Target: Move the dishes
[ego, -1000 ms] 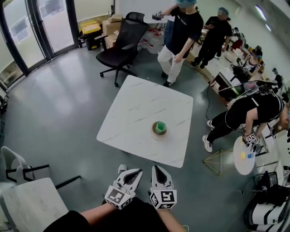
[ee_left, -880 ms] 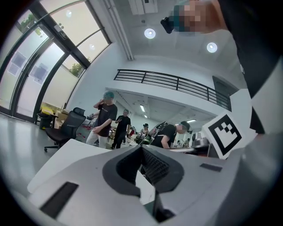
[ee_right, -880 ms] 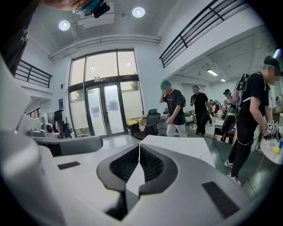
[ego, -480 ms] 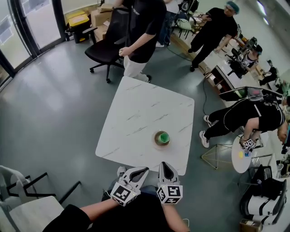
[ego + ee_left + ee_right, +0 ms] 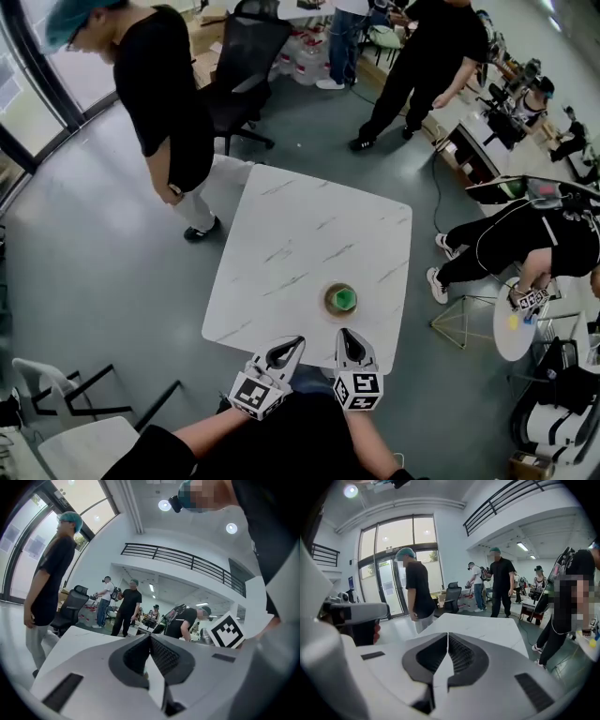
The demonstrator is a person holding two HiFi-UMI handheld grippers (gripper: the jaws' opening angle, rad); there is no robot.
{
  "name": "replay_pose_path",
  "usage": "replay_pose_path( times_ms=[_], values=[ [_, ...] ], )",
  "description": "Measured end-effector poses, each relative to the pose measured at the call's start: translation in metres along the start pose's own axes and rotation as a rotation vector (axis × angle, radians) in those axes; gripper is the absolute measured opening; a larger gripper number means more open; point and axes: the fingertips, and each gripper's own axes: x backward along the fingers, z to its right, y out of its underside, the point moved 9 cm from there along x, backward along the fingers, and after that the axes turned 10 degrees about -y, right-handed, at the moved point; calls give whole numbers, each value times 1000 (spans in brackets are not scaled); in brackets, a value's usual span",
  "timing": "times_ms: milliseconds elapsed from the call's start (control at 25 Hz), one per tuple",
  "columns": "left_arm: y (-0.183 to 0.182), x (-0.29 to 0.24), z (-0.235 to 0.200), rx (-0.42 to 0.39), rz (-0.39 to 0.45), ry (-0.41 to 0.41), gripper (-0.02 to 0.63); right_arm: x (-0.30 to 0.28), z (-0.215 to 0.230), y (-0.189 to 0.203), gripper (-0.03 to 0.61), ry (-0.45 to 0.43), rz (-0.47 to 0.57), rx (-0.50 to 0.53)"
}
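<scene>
two grippers, the left gripper [image 5: 298, 341] and right gripper [image 5: 345, 332], hover at the table's [image 5: 300, 225] near edge, each with jaws pressed together on nothing. the dish [image 5: 328, 299], holding a green thing [image 5: 344, 300], sits on the table just past the right gripper. arriving shut would likely shove it across the smooth top, and a tilted lift might spill the green thing
</scene>
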Motion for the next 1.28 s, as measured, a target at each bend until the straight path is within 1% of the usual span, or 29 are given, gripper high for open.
replay_pose_path(
  times_ms=[120, 280, 400, 480, 600, 680, 840, 960, 1000, 1080, 1280],
  values=[
    [-9, -22, -9, -2, -19, -18, 15, -20, 15, 3, 18, -26, -42, -9],
    [-10, -49, -17, -1, -45, -57, 15, -42, 41, 7, 18, -4, -101, -14],
    [-5, -66, -20, 3, -72, -89, 15, -56, 57, 11, 18, -7, -142, -12],
    [-2, -74, -23, 4, -93, -116, 15, -68, 64, 16, 20, -25, -168, -9],
    [2, -71, -27, 36, -118, -186, 15, -84, 69, 31, 18, -73, -228, 1],
    [4, -71, -28, 40, -125, -207, 15, -93, 73, 36, 20, -95, -270, 6],
    [0, -82, -36, 41, -130, -172, 15, -110, 74, 43, 21, -72, -322, 7],
    [-3, -87, -41, 43, -137, -106, 15, -118, 75, 49, 30, -15, -347, -24],
    [-4, -89, -43, 43, -142, -81, 15, -120, 76, 50, 61, 4, -357, -35],
    [-9, -91, -47, 34, -145, -36, 15, -126, 77, 51, 69, 23, -375, -45],
    [-14, -98, -60, 7, -142, 29, 15, -140, 77, 54, 69, 57, -438, -15]
  ],
)
